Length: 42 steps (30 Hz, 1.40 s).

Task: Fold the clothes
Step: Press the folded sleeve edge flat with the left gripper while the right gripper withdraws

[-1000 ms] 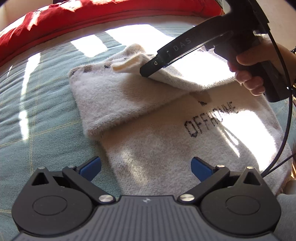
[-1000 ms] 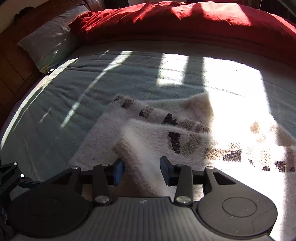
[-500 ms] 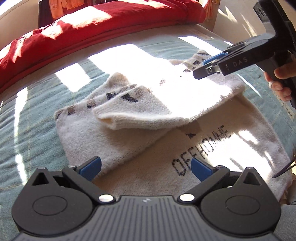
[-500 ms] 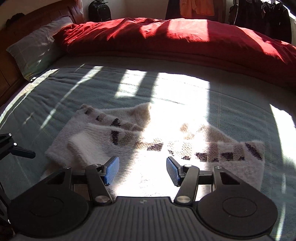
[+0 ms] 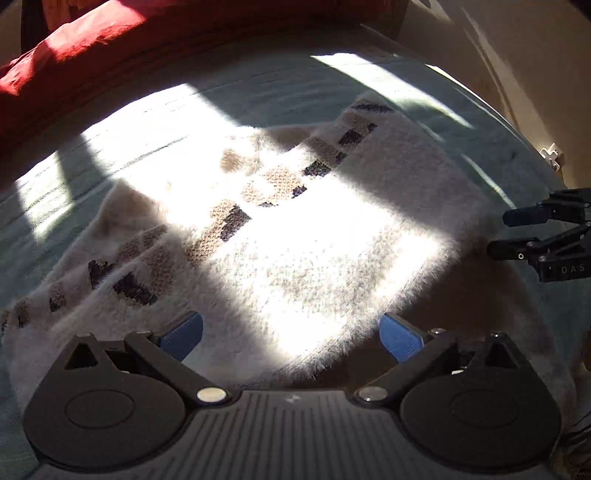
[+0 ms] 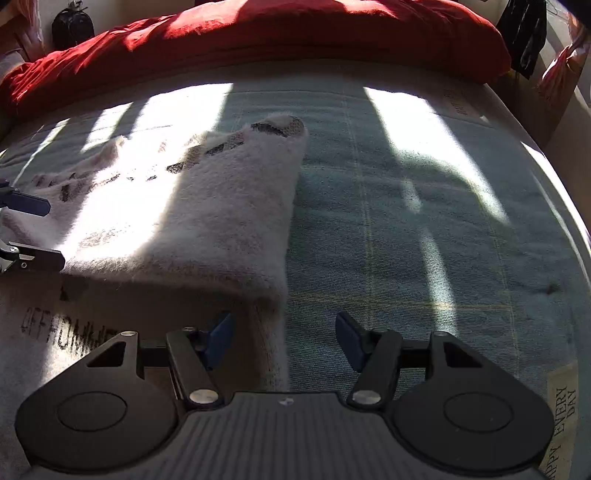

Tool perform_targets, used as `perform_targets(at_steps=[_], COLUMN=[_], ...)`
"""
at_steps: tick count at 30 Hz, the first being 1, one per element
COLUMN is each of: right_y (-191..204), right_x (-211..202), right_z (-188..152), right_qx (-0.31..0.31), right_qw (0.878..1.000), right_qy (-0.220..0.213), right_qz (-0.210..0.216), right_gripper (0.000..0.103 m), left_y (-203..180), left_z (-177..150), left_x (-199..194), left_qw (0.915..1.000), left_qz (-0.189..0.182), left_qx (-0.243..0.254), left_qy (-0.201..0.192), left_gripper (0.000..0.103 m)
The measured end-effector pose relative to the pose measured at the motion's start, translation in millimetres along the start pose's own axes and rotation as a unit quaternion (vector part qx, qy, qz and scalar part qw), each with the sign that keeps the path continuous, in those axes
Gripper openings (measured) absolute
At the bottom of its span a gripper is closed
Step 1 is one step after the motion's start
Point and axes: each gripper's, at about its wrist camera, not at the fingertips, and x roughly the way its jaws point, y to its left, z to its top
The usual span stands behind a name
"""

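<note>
A fuzzy cream sweater [image 5: 303, 251] with a brown and black checked band lies on the teal bedspread, both sleeves folded across its body. In the right wrist view the sweater [image 6: 207, 206] shows black lettering at its lower left. My left gripper [image 5: 290, 338] hovers open low over the folded sleeve, nothing between its blue pads. My right gripper [image 6: 282, 338] is open over the sweater's right edge, empty. The right gripper [image 5: 506, 232] also appears at the right edge of the left wrist view, jaws apart. The left gripper's fingers [image 6: 33, 206] show at the right wrist view's left edge.
A red duvet [image 6: 258, 33] is bunched along the far side of the bed. The teal bedspread [image 6: 424, 221] stretches to the right of the sweater, striped with sunlight. Dark clothes [image 6: 524, 33] hang at the far right, and a dark bag [image 6: 72, 26] stands at the far left.
The right gripper let go of the sleeve, now lying folded over the body, and swung to the sweater's right edge. My left gripper moved in closer and lower over the sweater.
</note>
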Motion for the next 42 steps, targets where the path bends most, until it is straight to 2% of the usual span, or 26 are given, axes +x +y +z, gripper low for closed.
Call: perform_targets(at_steps=[3,6,11,15,19,22,24,26,28,31,33,37,38,42], right_y=[-12,-25,-22,-27,-37,-37,-38,-43,-47,-46,-41,-33,-33,-34], right_x=[7,14,19,22,23,17,8,-6,-19,-29,-18,20,25,29], right_z=[-12,-23,-28,-31,-35,-36,-39,-42,-40,-22,-11,-10,-12,-19], right_qx=[0.014,0.028,-0.017,-0.039,-0.022,-0.016,-0.017,-0.012,-0.001,-0.009,-0.019,-0.038,-0.037,-0.026], right_qw=[1.0,1.0,0.998,0.995,0.997,0.997,0.998,0.999,0.999,0.997,0.996,0.998,0.998,0.999], right_qy=[-0.001,-0.002,-0.01,-0.012,-0.007,-0.007,-0.003,-0.013,-0.032,-0.079,-0.087,-0.044,-0.033,-0.029], right_qz=[-0.006,-0.013,-0.056,-0.087,-0.08,-0.074,-0.061,-0.04,-0.021,0.008,0.025,0.024,0.024,0.023], right_gripper=[0.065,0.065,0.065,0.065,0.065,0.065,0.055,0.029,0.019,0.019,0.019,0.019,0.019,0.019], left_y=[-11,-30,-64,-75,-82,-87,-83,-83,-85,-90,-93,-99,-100,-96], left_z=[14,38,65,73,74,76,82,92,103,128,142,154,155,156], left_x=[-11,-19,12,50,79,77,66,48,36,36,43,82,90,129], left_qw=[0.9996,0.9975,0.9934,0.9946,0.9966,0.9958,0.9961,0.9946,0.9918,0.9866,0.9831,0.981,0.9806,0.9872], left_qz=[-0.008,-0.035,-0.086,-0.09,-0.066,-0.056,-0.061,-0.07,-0.085,-0.132,-0.161,-0.19,-0.194,-0.159], left_qx=[0.008,0.027,0.047,0.036,0.048,0.071,0.061,0.063,0.066,0.045,0.027,0.007,0.008,0.014], left_qy=[-0.027,-0.055,-0.06,-0.036,-0.014,-0.014,-0.018,-0.044,-0.069,-0.084,-0.084,-0.038,-0.028,-0.01], left_gripper=[0.101,0.101,0.101,0.101,0.101,0.101,0.101,0.101,0.101,0.101,0.101,0.101,0.101,0.101])
